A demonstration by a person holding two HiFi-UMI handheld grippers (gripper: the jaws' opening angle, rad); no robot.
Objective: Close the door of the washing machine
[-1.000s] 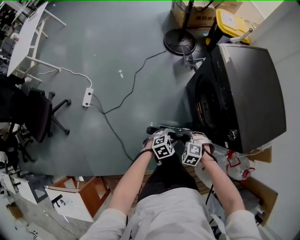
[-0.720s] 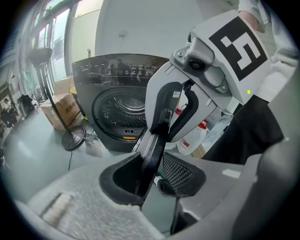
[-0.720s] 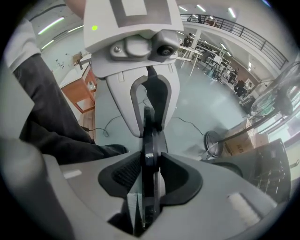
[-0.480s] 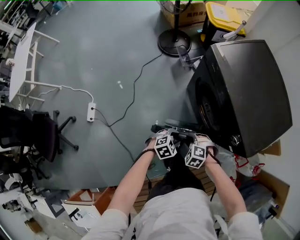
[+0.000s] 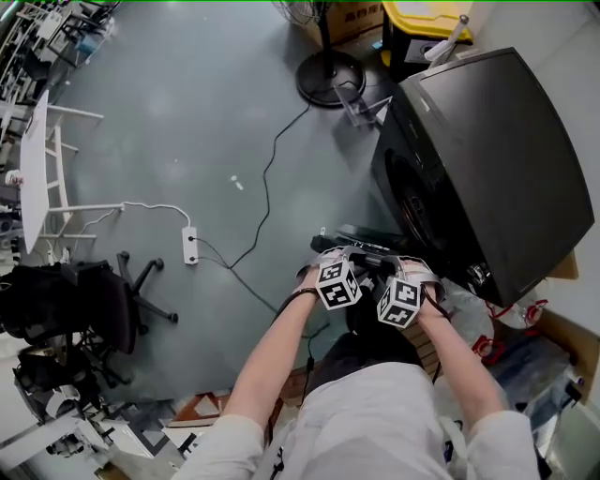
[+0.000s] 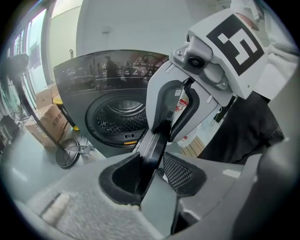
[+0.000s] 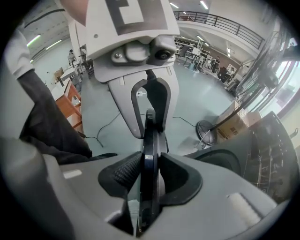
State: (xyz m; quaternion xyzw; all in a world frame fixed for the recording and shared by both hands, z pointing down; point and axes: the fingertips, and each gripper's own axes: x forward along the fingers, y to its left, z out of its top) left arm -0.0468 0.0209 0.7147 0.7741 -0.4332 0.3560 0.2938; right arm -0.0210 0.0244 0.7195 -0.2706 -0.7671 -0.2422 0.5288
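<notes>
While the washing machine (image 5: 487, 159) stands with its front open, both grippers are closed on the thin dark edge of its door (image 7: 150, 136). The left gripper (image 6: 152, 171) has this edge between its two pads. The right gripper (image 7: 149, 180) clamps the same edge from the opposite side, so the two grippers face each other with their tips near together. The door stands out from the front of the machine, apart from the round opening, and the grippers meet it just beside the machine's near corner. Behind the door is the drum (image 6: 123, 115), of which only the perforated metal wall shows. A yellow-lidded bin (image 5: 427, 17) stands beyond the machine; its contents are not visible.
</notes>
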